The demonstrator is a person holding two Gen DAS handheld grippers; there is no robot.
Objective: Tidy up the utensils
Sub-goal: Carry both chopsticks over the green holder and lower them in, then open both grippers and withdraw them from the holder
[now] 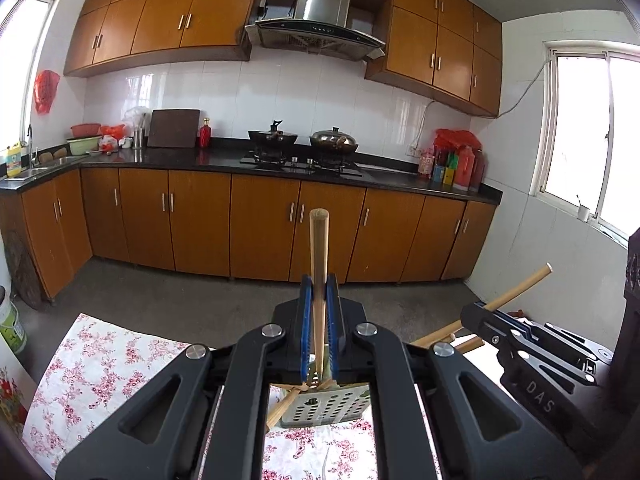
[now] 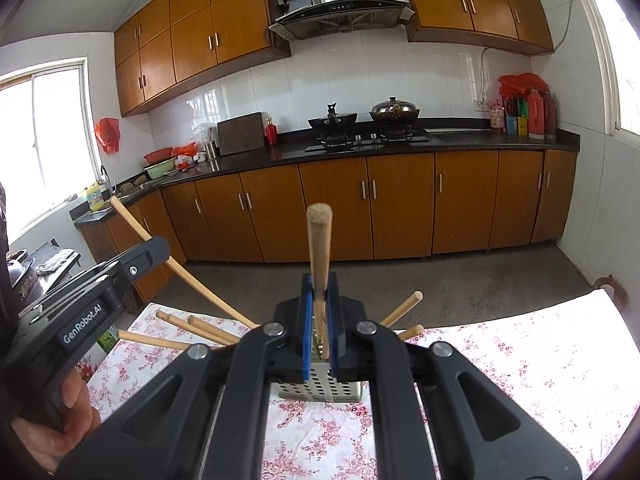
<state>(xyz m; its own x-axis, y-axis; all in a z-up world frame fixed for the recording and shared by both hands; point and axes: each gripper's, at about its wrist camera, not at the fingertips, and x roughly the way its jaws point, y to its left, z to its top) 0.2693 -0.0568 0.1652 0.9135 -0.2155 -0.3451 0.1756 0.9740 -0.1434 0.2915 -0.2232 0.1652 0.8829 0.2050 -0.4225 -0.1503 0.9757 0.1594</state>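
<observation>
In the left wrist view, the left tool [image 1: 320, 292] has its blue pads pressed tight on a wooden chopstick [image 1: 319, 264], which stands nearly upright with its blunt end high in front of the kitchen cabinets [image 1: 264, 228]. Below the pads sits a perforated metal holder [image 1: 324, 406] on the flowered tablecloth [image 1: 100, 364] that covers the counter, with another stick leaning out at its left. At the right edge, the right tool [image 1: 486, 312] grips its own chopstick [image 1: 520, 286], which slants up toward the wall. In the right wrist view, the right tool [image 2: 320, 292] is likewise clamped on a chopstick [image 2: 319, 252] that points upward, directly above the same metal holder [image 2: 318, 386]. More chopsticks [image 2: 200, 326] fan out of the holder to the left and right. At the left, the left tool [image 2: 158, 250] holds its stick [image 2: 176, 268] at a slant, and a hand [image 2: 60, 420] wraps around that tool's handle.
</observation>
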